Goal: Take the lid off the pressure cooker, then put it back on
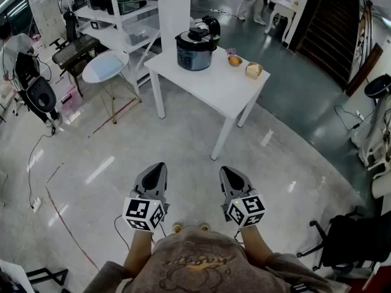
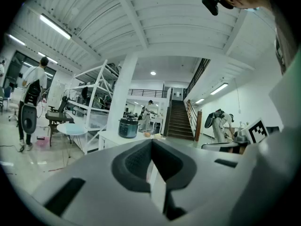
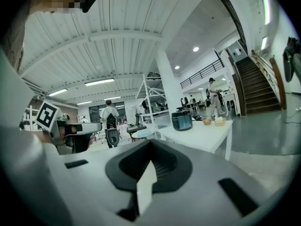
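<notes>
Head view: closest to the camera is the person's brown printed top point(image 1: 192, 264), with both forearms reaching forward over a glossy floor point(image 1: 91, 163). The left gripper point(image 1: 160, 166) and the right gripper point(image 1: 224, 170) are held side by side, near level, each with a marker cube at its rear. Both sets of jaws are drawn together with nothing between them. The pressure cooker point(image 1: 194, 50) stands well ahead of both grippers, at the far left end of a white surface point(image 1: 208, 84), with its lid point(image 1: 197, 35) seated on top. A small bowl with something orange in it point(image 1: 234, 60) and a pale basket point(image 1: 253, 70) sit to the cooker's right, apart from it. A round side table point(image 1: 105, 66) stands left of the surface, in front of white shelving point(image 1: 122, 17). Left gripper view: the jaws meet at a closed seam and are empty. The cooker appears small and distant above them, lid on, with a staircase point(image 2: 178, 121) beyond. Right gripper view: the jaws are likewise closed and empty. The cooker sits on the surface to the upper right, well out of reach, and the left gripper's marker cube shows at the left edge.
</notes>
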The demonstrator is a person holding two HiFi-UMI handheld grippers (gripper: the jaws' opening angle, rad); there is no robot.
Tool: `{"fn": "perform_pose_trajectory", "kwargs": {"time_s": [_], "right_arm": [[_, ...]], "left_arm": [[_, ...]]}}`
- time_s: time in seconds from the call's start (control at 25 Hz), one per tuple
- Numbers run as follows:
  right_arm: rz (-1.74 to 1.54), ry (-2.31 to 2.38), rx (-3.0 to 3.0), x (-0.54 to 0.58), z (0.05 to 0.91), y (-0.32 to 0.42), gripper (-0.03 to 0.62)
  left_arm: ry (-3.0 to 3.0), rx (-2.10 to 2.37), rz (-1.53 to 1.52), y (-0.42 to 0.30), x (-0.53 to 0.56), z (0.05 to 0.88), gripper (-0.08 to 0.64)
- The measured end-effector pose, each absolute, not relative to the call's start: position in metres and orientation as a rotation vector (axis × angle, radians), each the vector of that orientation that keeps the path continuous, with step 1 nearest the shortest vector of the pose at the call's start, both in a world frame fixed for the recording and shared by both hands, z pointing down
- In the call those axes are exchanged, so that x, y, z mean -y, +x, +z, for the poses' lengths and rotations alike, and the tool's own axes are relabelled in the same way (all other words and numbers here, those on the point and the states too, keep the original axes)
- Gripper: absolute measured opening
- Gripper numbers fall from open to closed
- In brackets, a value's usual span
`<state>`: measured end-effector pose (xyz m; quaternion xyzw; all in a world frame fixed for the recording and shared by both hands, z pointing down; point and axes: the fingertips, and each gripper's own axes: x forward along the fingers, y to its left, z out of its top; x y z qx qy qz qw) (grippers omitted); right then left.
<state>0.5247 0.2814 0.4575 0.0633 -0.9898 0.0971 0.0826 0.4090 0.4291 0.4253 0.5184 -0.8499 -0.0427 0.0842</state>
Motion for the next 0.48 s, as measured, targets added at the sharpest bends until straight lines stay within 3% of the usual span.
{"fn": "perform_pose_trajectory", "kwargs": {"time_s": [0.48], "right_arm": [[0.347,0.182,2.942,-0.301,0.468,0.491,-0.005]], "left_arm": [[1.578,2.519,-0.093,0.376,-0.442,0.432,0.002]]}}
